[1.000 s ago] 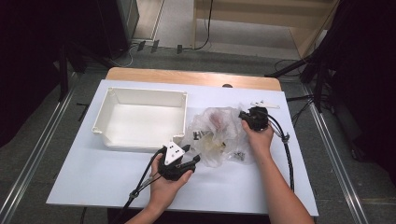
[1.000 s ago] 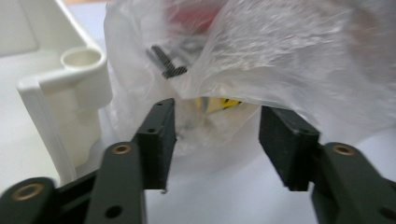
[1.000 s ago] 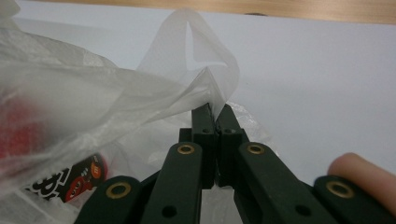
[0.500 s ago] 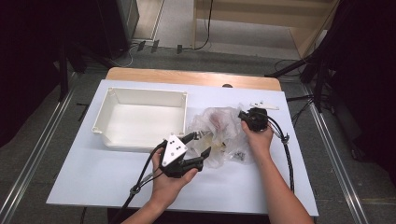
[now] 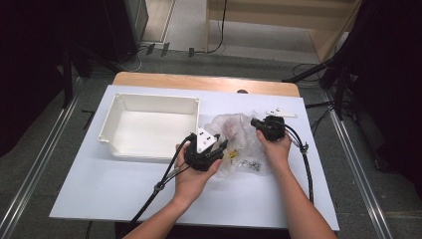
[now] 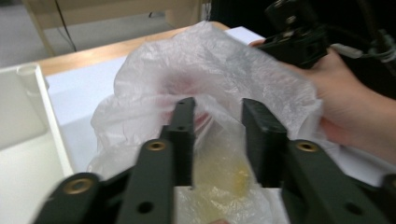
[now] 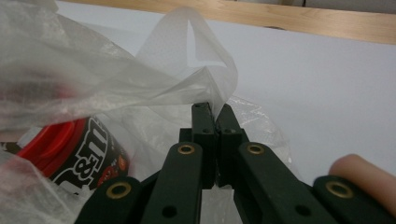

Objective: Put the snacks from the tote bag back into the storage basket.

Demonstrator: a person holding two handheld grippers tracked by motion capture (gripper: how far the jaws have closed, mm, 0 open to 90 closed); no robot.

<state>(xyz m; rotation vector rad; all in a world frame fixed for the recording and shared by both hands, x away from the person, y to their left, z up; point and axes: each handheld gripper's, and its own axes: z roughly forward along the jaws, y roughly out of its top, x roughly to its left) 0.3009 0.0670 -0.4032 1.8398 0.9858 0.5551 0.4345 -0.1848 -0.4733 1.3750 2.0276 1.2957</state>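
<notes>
Bag-emptying barely begun: right gripper (image 7: 215, 122) pinches crinkled clear plastic bag (image 5: 238, 133) edge, left gripper (image 6: 215, 135), jaws just narrowing, half-open at bag mouth, red-lidded jar (image 7: 70, 149) inside, white plastic tray (image 5: 149, 127) beside bag unfilled.

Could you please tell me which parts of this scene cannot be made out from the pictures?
- Red-lidded container in the right gripper view: the plastic bag veils it and cuts its label short.
- Yellowish item in the left gripper view: blurred behind the film, unidentifiable.
- Small dark bits in the high view: too small to tell.
- Left gripper: whether its pads press the film is unclear.
</notes>
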